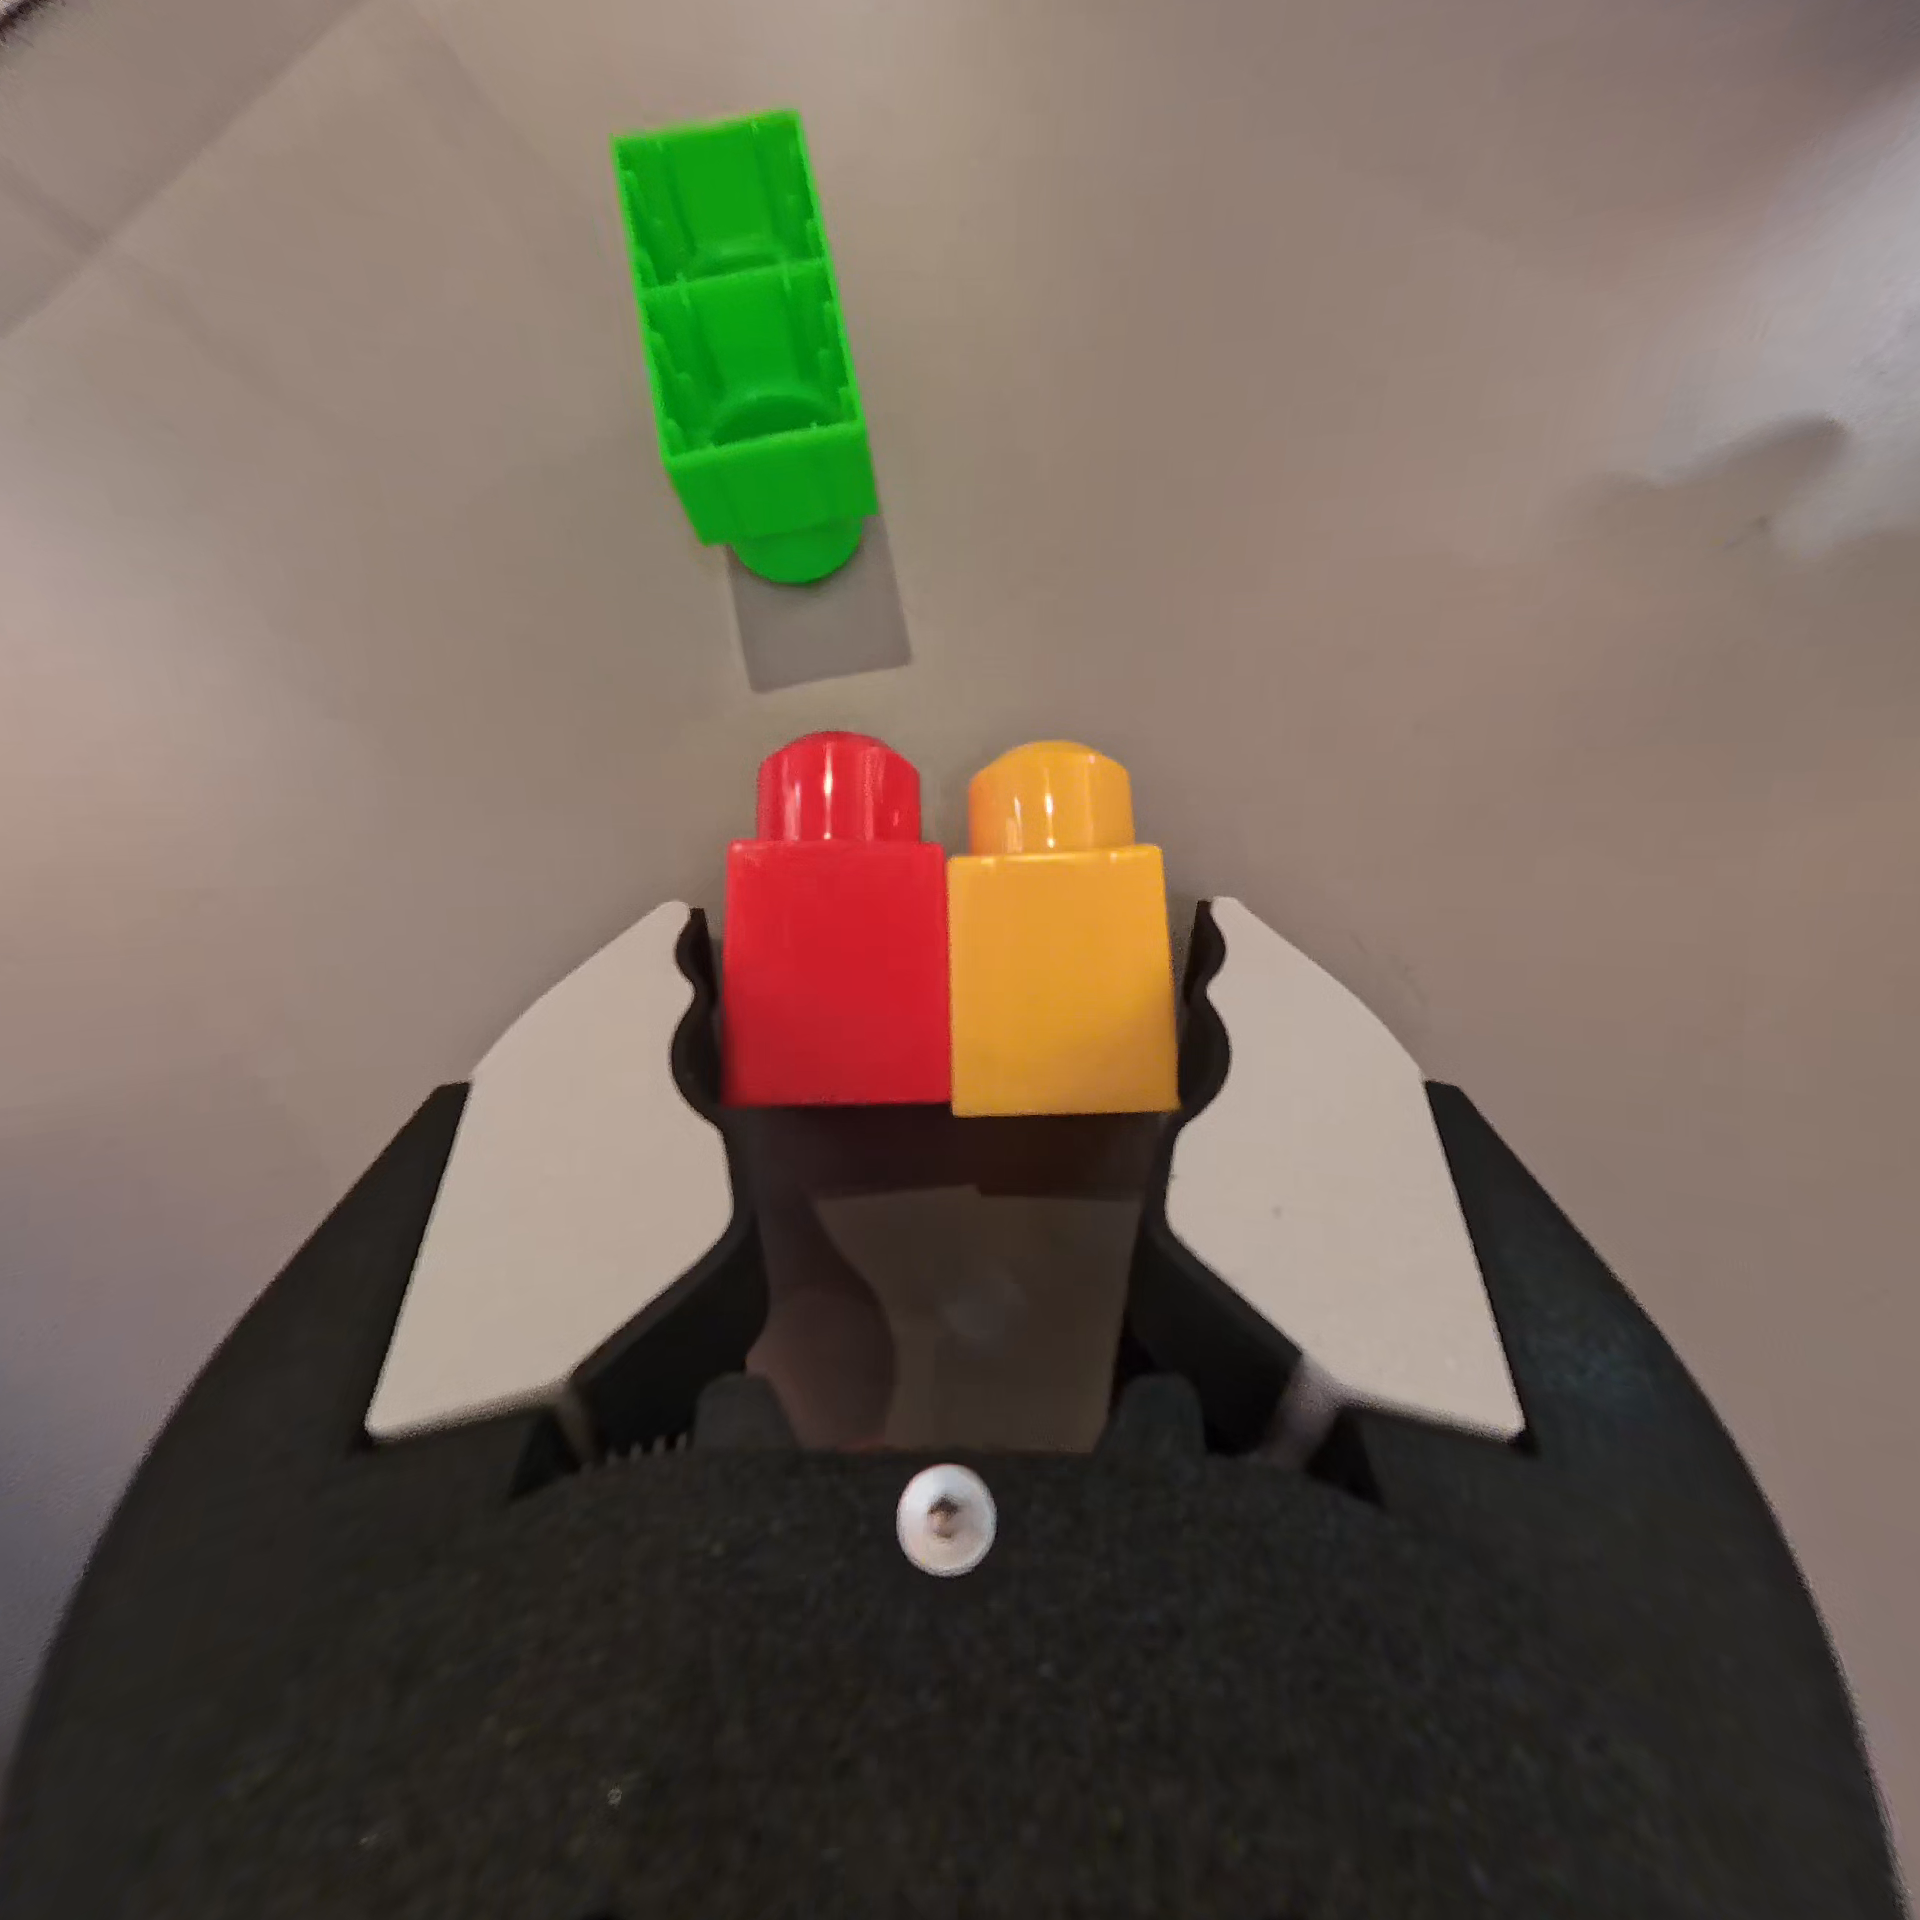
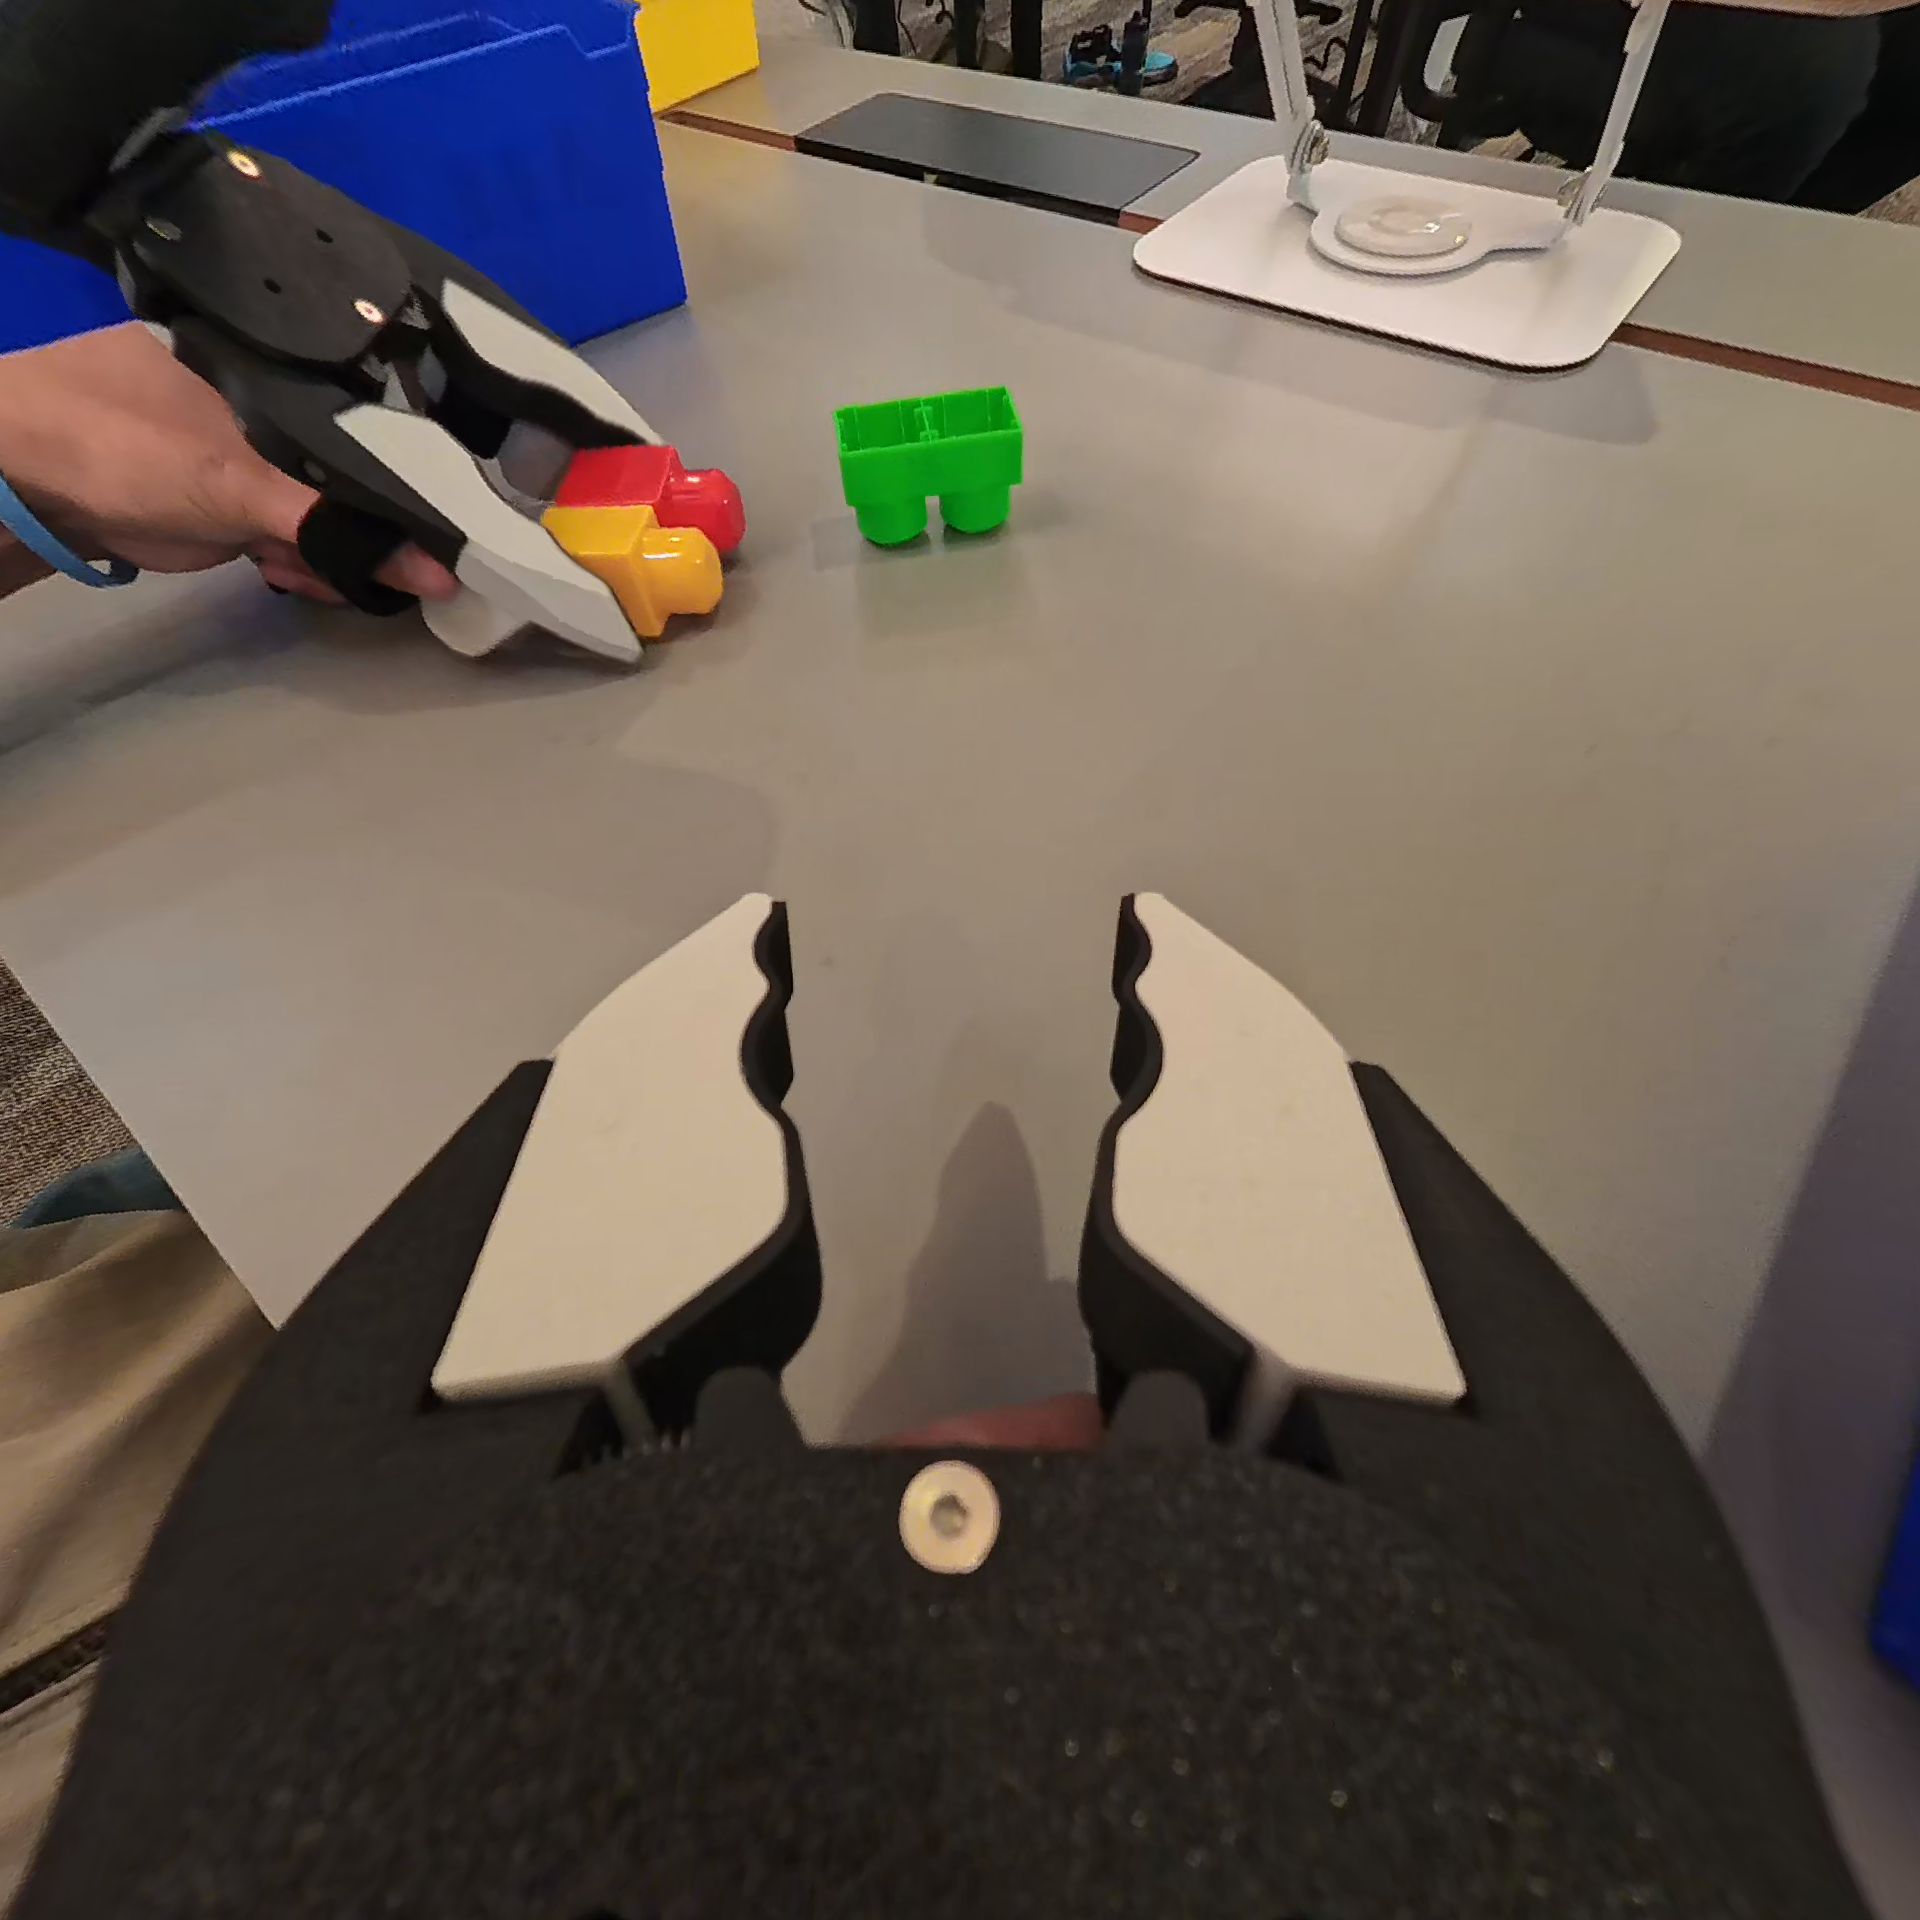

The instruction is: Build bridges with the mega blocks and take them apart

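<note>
My left gripper (image 1: 948, 914) is shut on a red block (image 1: 831, 977) and a yellow block (image 1: 1060, 982) held side by side, studs pointing forward. In the right wrist view the left gripper (image 2: 623, 540) holds the red block (image 2: 655, 483) and yellow block (image 2: 644, 561) low over the grey table (image 2: 1247, 727) at the left. A green two-stud block (image 2: 928, 457) stands upside down on its studs to their right, hollow side up; it also shows in the left wrist view (image 1: 743, 332). My right gripper (image 2: 951, 925) is open and empty, well in front of the green block.
A blue bin (image 2: 468, 166) and a yellow bin (image 2: 696, 42) stand at the back left. A black flat pad (image 2: 997, 151) and a white stand base (image 2: 1403, 270) sit at the back. A person's hand (image 2: 135, 468) holds the left gripper.
</note>
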`<state>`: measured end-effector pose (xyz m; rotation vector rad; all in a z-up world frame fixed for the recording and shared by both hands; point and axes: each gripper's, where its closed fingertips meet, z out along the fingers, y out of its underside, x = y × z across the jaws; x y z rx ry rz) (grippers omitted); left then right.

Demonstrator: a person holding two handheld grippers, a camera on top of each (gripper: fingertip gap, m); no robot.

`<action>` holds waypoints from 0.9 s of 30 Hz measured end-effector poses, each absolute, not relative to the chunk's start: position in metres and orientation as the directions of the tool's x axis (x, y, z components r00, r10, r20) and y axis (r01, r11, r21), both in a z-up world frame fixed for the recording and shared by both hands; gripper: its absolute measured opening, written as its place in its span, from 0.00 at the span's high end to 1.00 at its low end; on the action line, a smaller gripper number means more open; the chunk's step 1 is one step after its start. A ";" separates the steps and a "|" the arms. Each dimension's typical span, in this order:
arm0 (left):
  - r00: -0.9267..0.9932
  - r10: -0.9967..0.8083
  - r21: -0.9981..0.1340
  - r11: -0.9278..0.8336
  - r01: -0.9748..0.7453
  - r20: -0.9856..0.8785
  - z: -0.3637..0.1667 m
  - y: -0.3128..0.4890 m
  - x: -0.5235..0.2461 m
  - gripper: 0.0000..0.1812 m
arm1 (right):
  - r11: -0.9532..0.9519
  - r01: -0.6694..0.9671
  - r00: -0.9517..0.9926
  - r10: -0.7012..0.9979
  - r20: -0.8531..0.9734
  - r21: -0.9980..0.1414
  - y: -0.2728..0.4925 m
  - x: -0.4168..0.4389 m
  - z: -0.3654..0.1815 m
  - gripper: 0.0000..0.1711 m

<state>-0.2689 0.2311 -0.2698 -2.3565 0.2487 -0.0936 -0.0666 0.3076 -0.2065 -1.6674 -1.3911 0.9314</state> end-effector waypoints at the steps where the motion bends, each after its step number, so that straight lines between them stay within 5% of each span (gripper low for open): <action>1: 0.976 -0.215 -0.725 -0.677 -0.127 0.029 -0.263 0.232 -0.266 0.55 | -0.118 0.434 0.141 0.988 -0.062 -0.893 0.308 -0.067 -0.206 0.65; 27: 0.984 -0.150 -0.698 -0.694 -0.177 -0.101 -0.270 0.210 -0.274 0.50 | -0.117 0.439 0.136 0.989 -0.063 -0.891 0.306 -0.067 -0.208 0.65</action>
